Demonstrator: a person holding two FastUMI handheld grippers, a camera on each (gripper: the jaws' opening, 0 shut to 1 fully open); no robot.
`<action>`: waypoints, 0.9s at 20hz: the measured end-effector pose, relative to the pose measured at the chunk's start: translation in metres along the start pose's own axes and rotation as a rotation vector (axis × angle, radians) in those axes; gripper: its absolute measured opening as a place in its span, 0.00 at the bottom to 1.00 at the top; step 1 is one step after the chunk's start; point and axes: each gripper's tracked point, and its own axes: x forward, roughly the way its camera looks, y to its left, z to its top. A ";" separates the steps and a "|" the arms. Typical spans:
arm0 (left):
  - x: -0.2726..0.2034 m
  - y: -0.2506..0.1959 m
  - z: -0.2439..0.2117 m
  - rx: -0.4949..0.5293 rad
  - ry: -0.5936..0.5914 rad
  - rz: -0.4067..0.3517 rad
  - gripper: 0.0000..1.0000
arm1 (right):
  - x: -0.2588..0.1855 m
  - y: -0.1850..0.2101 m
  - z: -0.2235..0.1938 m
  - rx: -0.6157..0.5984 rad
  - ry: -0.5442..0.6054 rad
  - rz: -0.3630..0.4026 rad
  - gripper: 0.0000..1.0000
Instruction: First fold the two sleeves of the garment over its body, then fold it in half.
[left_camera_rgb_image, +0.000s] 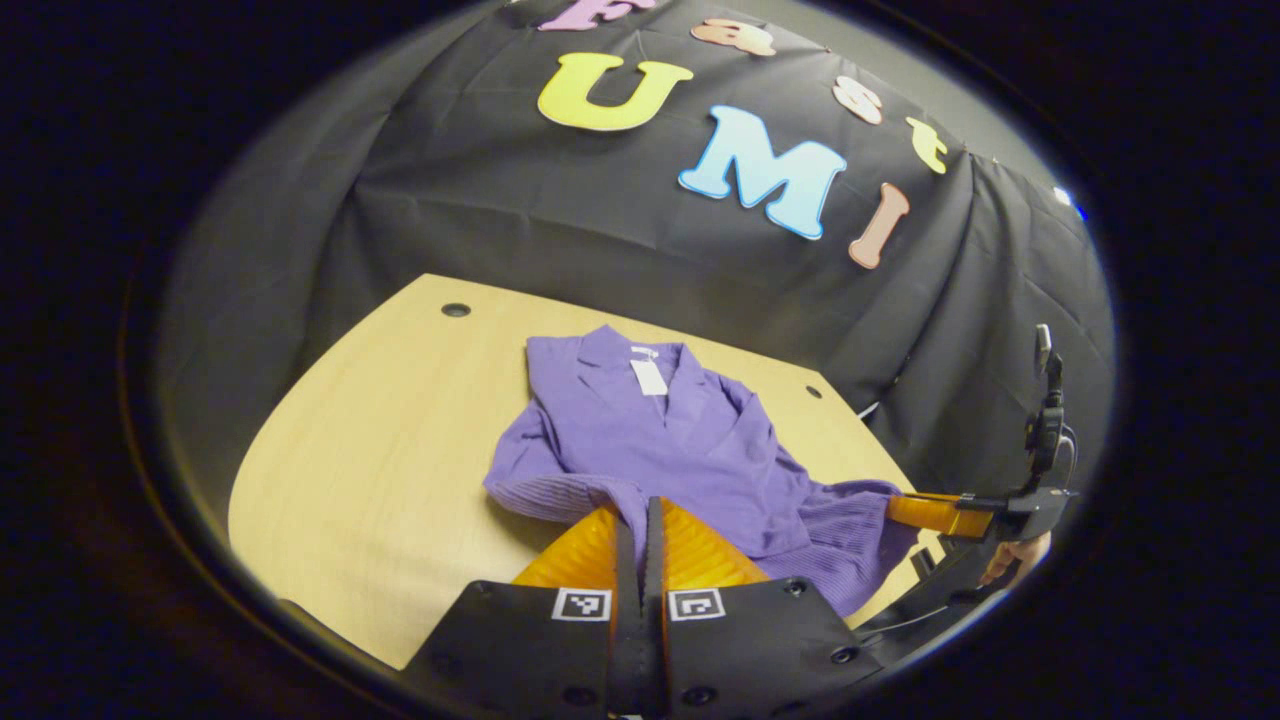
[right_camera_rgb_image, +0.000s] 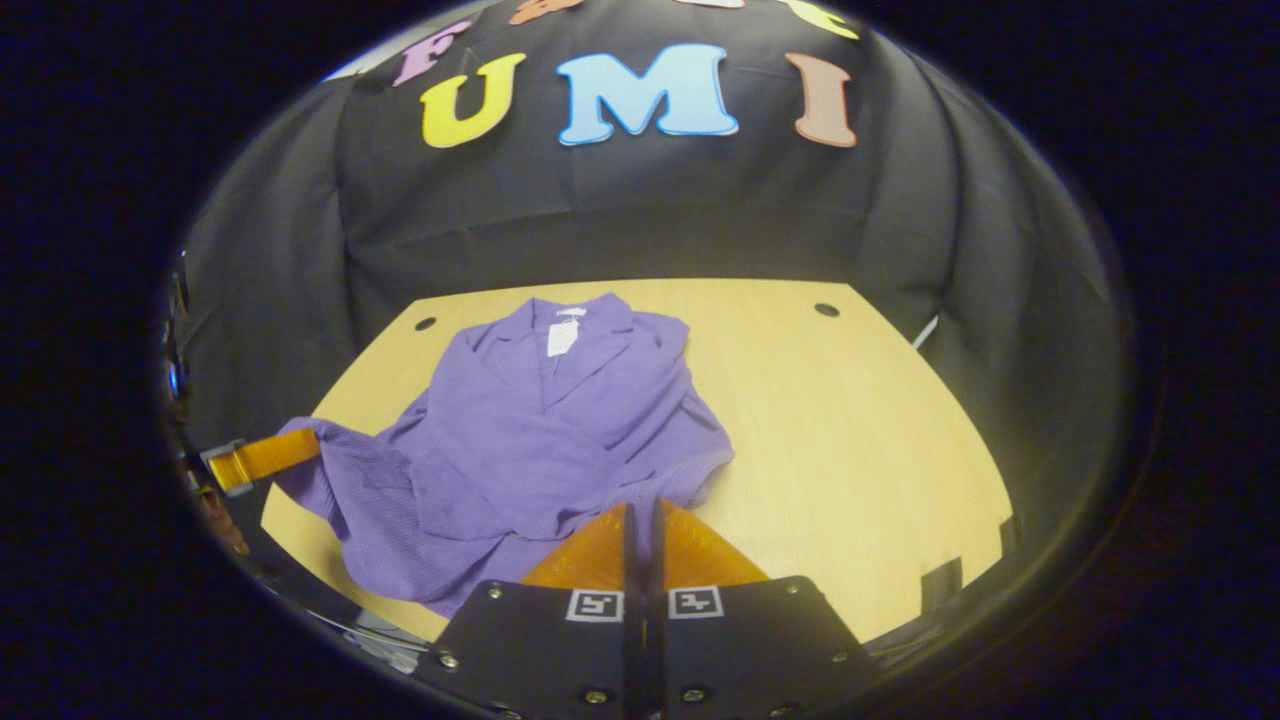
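At the near edge of the surface (right_camera_rgb_image: 850, 480), both tongs are pressed together on purple cloth: the left tongs (left_camera_rgb_image: 640, 515) clamp the near hem of the cardigan (left_camera_rgb_image: 650, 440), and the right tongs (right_camera_rgb_image: 641, 515) clamp the hem further right. Beyond them the cardigan lies on the surface, collar and white tag (right_camera_rgb_image: 562, 338) at the far side, sleeves over its body.
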 end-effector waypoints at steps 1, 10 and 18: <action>0.003 -0.001 0.011 0.004 -0.012 0.002 0.07 | 0.001 0.000 0.009 -0.021 -0.015 -0.002 0.02; 0.058 0.016 0.129 -0.027 -0.140 0.056 0.07 | 0.050 -0.013 0.124 -0.011 -0.117 0.073 0.02; 0.158 0.047 0.210 0.007 -0.192 0.157 0.06 | 0.149 -0.028 0.215 0.016 -0.138 0.119 0.01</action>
